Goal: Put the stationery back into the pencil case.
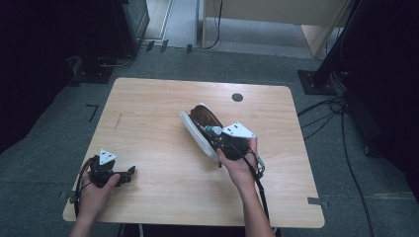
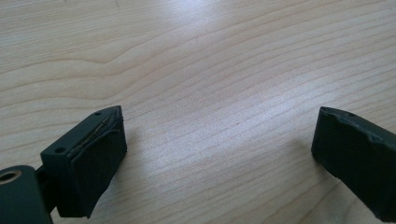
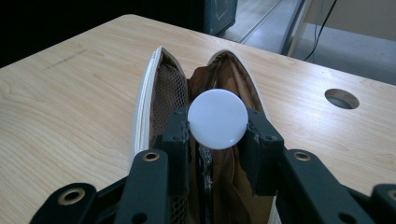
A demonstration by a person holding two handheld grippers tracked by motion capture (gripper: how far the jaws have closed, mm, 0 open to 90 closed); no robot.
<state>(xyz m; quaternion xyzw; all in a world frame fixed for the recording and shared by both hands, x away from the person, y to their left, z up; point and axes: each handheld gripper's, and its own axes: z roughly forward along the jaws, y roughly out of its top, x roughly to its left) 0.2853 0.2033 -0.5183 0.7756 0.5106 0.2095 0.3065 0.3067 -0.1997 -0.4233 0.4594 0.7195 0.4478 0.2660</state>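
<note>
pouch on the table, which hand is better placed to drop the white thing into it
Right. The right gripper already grips the white round object directly over the open pouch. The left gripper rests near the table's front left corner, jaws open and empty.

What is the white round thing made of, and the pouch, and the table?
The white round thing looks like smooth plastic: it is glossy and even, though it could be glazed. The pouch looks like cloth, with a pale outside, brown lining and mesh inside. The table looks like wood or a wood-look coating: pale grain lines with a soft shine.
</note>
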